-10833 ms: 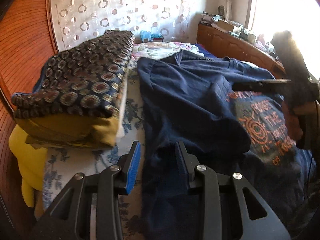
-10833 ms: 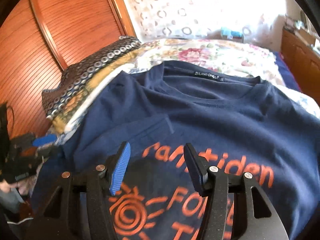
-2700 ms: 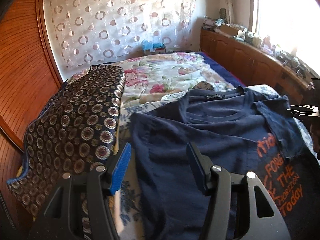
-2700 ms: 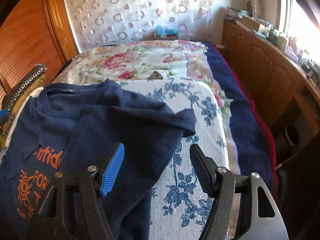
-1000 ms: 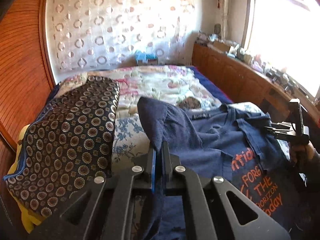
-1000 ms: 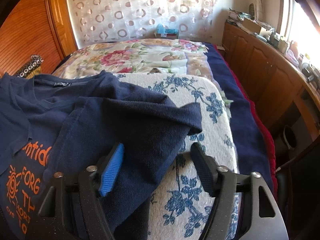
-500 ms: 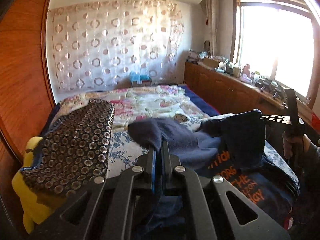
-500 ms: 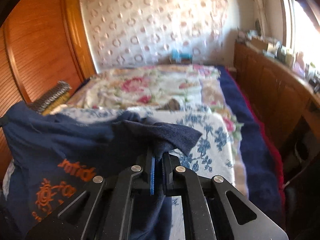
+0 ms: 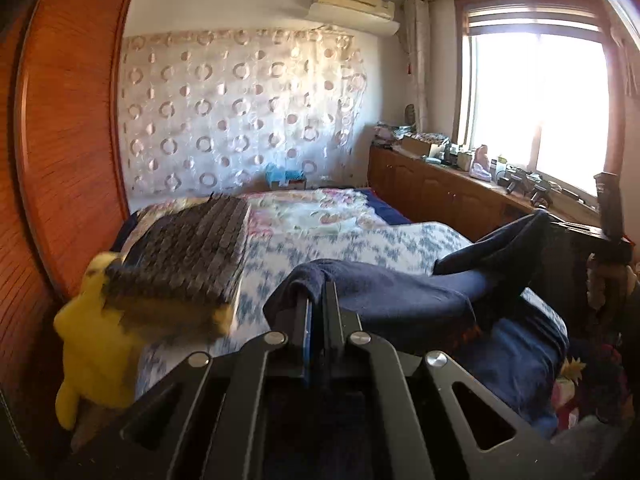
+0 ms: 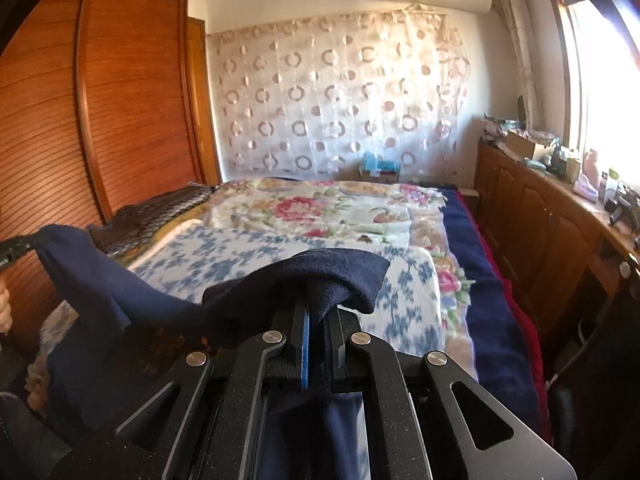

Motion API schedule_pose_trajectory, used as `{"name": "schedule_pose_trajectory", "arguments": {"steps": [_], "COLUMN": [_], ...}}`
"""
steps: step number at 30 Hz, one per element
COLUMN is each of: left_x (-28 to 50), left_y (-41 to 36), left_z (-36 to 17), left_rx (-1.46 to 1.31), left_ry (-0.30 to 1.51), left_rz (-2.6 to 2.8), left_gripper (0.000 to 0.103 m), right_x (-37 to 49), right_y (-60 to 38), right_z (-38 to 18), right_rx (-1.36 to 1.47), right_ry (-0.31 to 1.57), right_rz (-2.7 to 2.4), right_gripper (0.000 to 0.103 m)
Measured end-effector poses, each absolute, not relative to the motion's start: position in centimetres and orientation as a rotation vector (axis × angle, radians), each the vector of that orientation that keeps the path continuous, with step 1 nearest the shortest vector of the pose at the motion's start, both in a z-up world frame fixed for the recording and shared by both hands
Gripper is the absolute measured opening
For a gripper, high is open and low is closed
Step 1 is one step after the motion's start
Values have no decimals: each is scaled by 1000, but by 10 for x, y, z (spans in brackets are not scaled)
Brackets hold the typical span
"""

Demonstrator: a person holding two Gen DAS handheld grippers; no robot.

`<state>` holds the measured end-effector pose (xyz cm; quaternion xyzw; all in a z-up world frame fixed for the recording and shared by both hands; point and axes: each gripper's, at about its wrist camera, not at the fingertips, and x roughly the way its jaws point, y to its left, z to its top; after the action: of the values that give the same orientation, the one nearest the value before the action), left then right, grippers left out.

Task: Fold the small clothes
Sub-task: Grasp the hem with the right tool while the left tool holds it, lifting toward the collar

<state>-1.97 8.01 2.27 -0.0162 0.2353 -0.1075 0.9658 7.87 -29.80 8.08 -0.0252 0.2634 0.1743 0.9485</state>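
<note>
The navy T-shirt [image 9: 400,300] is lifted off the bed and hangs stretched between both grippers. My left gripper [image 9: 316,300] is shut on one upper corner of it, the cloth bunched over the fingertips. My right gripper [image 10: 318,304] is shut on the other corner of the T-shirt [image 10: 332,272], which droops over and between the jaws. In the left wrist view the right gripper [image 9: 560,220] holds its corner up at the right. In the right wrist view the left gripper [image 10: 16,248] shows at the far left edge. The orange print is mostly hidden in the folds.
A stack of folded clothes [image 9: 188,248], dark patterned on top and yellow beneath, lies on the bed's left side. The blue-flowered sheet [image 10: 288,264] lies bare in front. A wooden wardrobe [image 10: 100,120] stands left, a low cabinet with clutter [image 10: 560,208] right under the window.
Both grippers have risen and pulled back toward me, lifting the T-shirt's top edge off the bed. The right gripper closed on its corner one second ago.
</note>
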Motion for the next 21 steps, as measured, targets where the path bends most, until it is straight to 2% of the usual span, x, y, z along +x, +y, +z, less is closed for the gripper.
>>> {"name": "schedule_pose_trajectory", "arguments": {"steps": [5,10,18,21], "left_x": [-35,-45,-53,-52], "left_y": [86,84,95,100], "left_z": [-11,-42,-33,-28], "left_rx": [-48,-15,-26,-20], "left_ry": [600,678,654,639], "left_rz": [-217,-220,-239,-234], "left_gripper": [2,5,30,35], "right_x": [28,11,5,1], "right_y": [-307,-315,-312,-310], "right_z": [63,31,10,10], "right_rx": [-13,-11,-89,-117], "right_ry": [596,708,779,787], "right_rz": [371,364,361,363], "right_gripper": [2,3,3,5]}}
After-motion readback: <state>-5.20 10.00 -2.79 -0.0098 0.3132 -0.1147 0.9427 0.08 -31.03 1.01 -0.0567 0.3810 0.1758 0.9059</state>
